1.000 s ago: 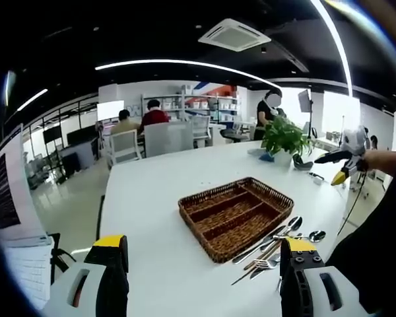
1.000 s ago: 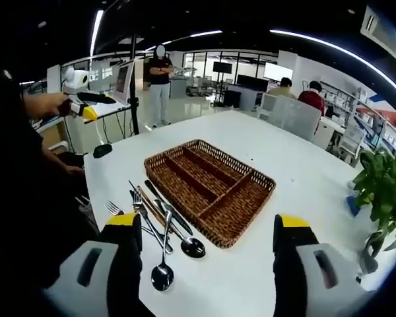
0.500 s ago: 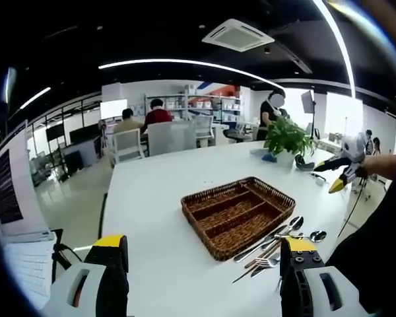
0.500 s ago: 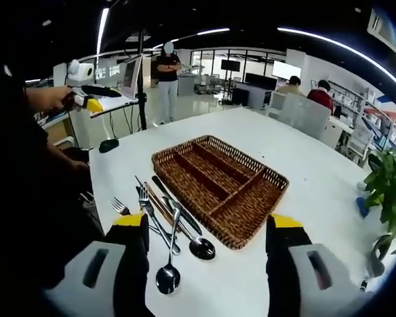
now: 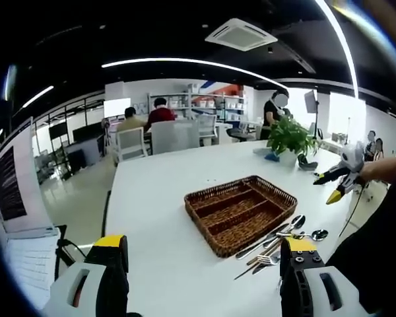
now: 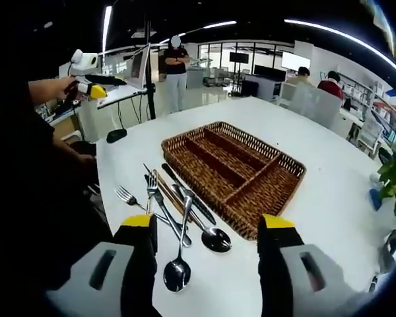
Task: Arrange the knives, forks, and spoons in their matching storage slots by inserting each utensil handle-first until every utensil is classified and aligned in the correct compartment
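Right tool (image 6: 207,247) hovers agape above cutlery (image 6: 178,214) beside basket (image 6: 277,191).

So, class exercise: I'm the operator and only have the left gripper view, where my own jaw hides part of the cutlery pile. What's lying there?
Observer: The right gripper view shows the whole pile beside the wicker tray: two spoons, forks and a knife, none in the tray.
Operator: Which piece is nearest the right gripper?
Observer: A spoon, its bowl showing between the open jaws of the right gripper.
Operator: Anything set apart?
Observer: One fork lies on the side away from the tray, tines clear of the rest.
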